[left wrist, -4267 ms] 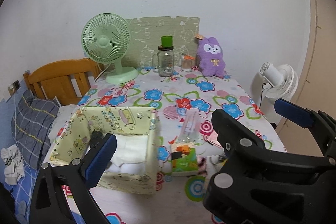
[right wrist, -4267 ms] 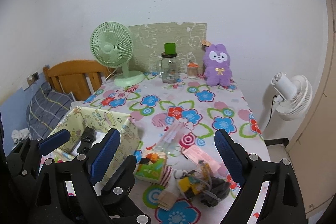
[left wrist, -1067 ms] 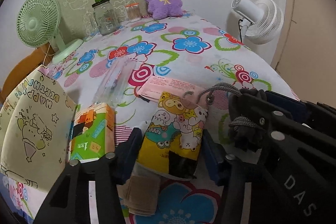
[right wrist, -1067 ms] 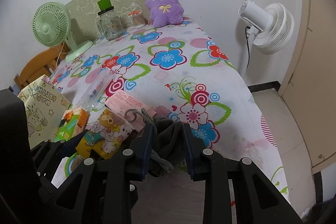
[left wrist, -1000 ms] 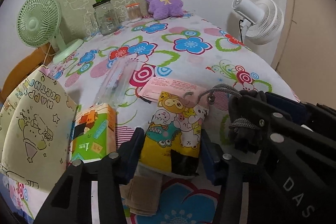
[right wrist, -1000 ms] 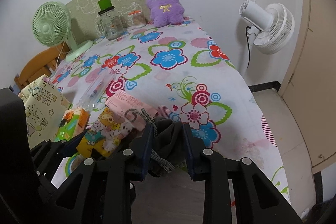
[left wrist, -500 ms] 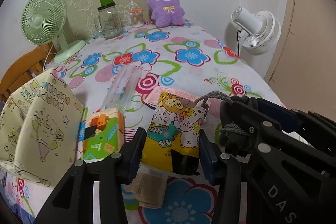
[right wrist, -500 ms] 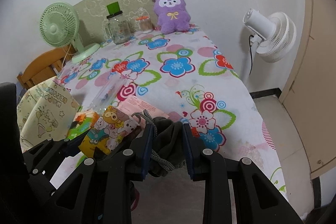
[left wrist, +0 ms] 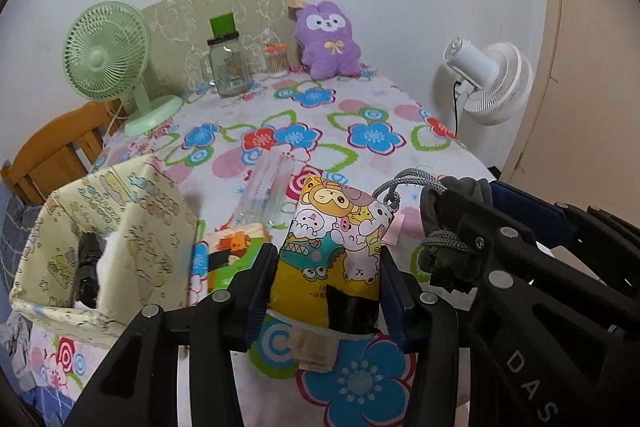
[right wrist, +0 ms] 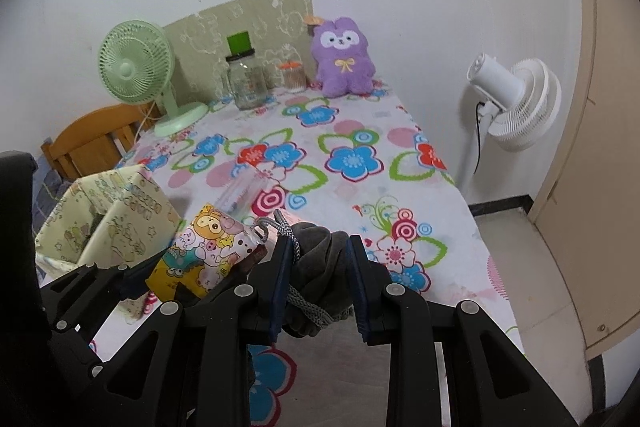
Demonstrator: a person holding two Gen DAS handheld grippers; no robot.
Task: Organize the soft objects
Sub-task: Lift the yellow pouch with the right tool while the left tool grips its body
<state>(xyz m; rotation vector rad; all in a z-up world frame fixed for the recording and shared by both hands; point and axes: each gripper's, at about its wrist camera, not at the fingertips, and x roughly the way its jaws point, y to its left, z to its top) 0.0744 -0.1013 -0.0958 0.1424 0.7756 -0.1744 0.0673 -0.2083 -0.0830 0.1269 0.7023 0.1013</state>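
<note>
Yellow cartoon pouch (left wrist: 334, 247), clamped upright in left gripper (left wrist: 328, 291); grey drawstring bag (right wrist: 320, 267), pinched in right gripper (right wrist: 318, 291); paper box (left wrist: 104, 239) lies left, nearer the left hand.

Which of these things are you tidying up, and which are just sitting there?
Being tidied:
cartoon pouch, held by the left gripper
grey drawstring bag, held by the right gripper
fabric box, probably where soft things go

Just sitting there:
green fan
glass jar
white fan
purple plush bunny, soft but untouched
</note>
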